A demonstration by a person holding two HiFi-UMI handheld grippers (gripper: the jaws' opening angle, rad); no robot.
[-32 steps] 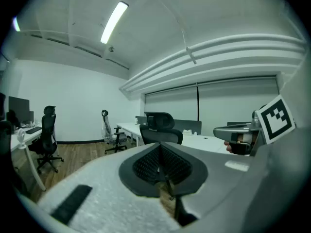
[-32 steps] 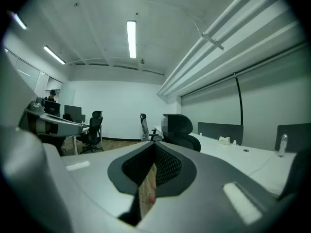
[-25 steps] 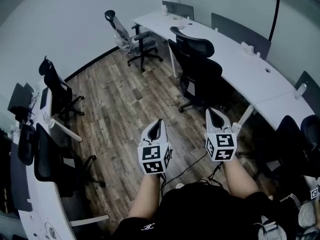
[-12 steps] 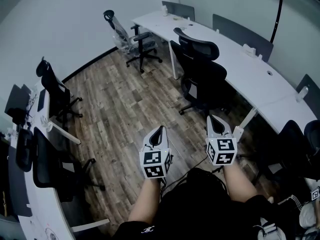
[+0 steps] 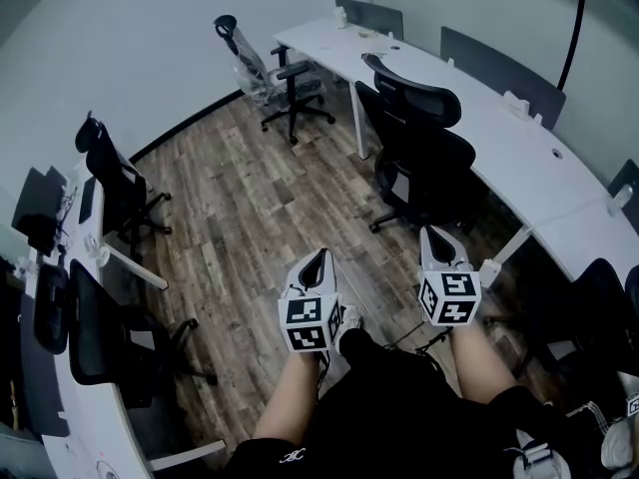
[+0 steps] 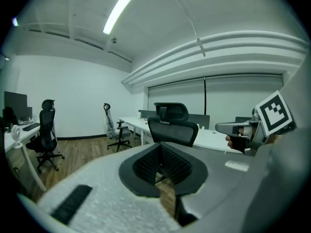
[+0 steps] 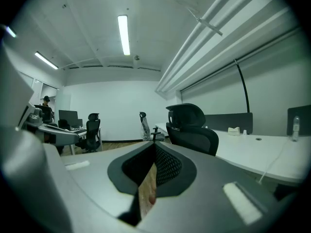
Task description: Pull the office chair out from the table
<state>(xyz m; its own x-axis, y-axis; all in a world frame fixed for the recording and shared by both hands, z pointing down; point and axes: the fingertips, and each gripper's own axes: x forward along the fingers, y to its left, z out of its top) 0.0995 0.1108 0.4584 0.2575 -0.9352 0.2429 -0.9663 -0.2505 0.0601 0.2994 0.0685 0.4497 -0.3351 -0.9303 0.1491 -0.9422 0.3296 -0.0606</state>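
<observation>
Cool, even light spills from the ceiling strip light (image 6: 118,11), shadows soft. Fisheye bends every edge, and the near foreground blurs in both gripper views.

I see a wood-plank floor (image 5: 250,218) under plain white walls (image 5: 120,38); a long white table (image 5: 519,148) with grey dividers (image 5: 494,63) curves along the right; a desk (image 5: 75,417) on the left carries a monitor (image 5: 35,203), two black chairs (image 5: 115,183) beside it; a wrapped chair (image 5: 270,73) stands in the corner; strip lights (image 7: 124,33) glow overhead.

Open wood floor (image 5: 250,198) ahead; black office chair (image 5: 424,158) blocks the white table (image 5: 504,138)
</observation>
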